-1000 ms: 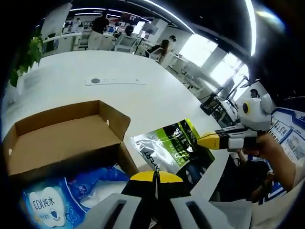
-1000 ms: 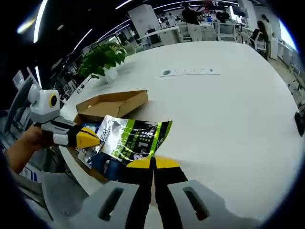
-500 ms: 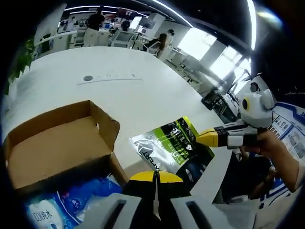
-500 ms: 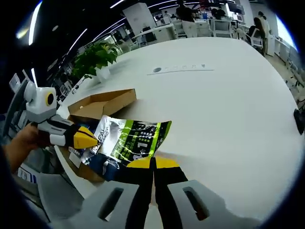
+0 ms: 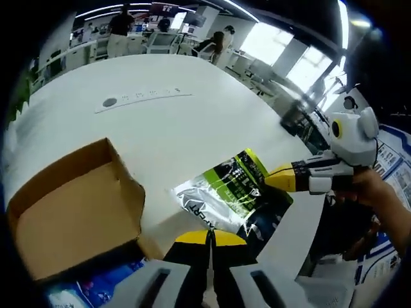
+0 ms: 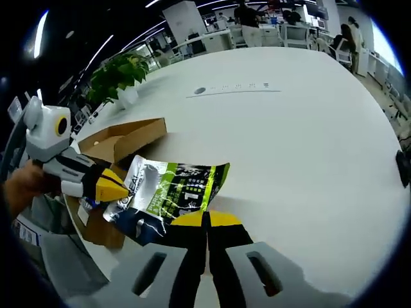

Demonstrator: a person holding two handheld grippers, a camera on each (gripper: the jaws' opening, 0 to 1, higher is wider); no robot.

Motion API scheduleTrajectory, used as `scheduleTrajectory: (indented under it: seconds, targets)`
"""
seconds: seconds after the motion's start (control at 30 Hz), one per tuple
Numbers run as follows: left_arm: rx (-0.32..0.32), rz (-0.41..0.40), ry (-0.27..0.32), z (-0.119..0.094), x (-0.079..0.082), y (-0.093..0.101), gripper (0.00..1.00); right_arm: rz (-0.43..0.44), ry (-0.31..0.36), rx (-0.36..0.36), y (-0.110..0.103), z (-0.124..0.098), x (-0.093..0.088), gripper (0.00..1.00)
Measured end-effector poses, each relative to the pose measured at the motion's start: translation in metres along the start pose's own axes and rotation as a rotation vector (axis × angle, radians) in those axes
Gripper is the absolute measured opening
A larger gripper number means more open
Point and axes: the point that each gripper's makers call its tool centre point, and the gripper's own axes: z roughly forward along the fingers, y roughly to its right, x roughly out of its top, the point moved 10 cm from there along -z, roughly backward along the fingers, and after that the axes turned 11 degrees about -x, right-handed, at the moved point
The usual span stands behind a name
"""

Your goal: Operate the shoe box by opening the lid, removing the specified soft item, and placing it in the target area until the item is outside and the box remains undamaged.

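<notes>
With both tools (image 5: 209,239) (image 6: 207,221) closed on the pouch (image 6: 170,192), lower it flat onto the surface (image 6: 308,141), clear of the shoe box (image 5: 70,205), then release.

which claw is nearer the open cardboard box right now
Left. The left claw sits right beside the open brown cardboard box, pinching the near corner of the silver, green and black soft pouch. The right claw grips the pouch's opposite end, away from the box.
</notes>
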Motion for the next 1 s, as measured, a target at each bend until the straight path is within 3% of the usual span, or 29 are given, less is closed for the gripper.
scheduleTrajectory:
  seconds: [0.3, 0.67, 0.93, 1.0]
  targets:
    - [0.032, 0.050, -0.072, 0.018, -0.002, -0.001, 0.00, 0.003, -0.003, -0.007, 0.007, 0.014, -0.002, 0.00]
    - [0.099, 0.267, -0.205, 0.032, 0.004, 0.000, 0.00, 0.014, 0.000, -0.020, 0.009, 0.027, -0.009, 0.00]
    - [0.124, 0.363, -0.265, 0.040, 0.002, -0.002, 0.01, 0.022, 0.004, -0.026, 0.010, 0.034, -0.014, 0.00]
    - [0.144, 0.420, -0.290, 0.042, 0.002, -0.003, 0.01, 0.022, 0.005, -0.026, 0.010, 0.036, -0.014, 0.00]
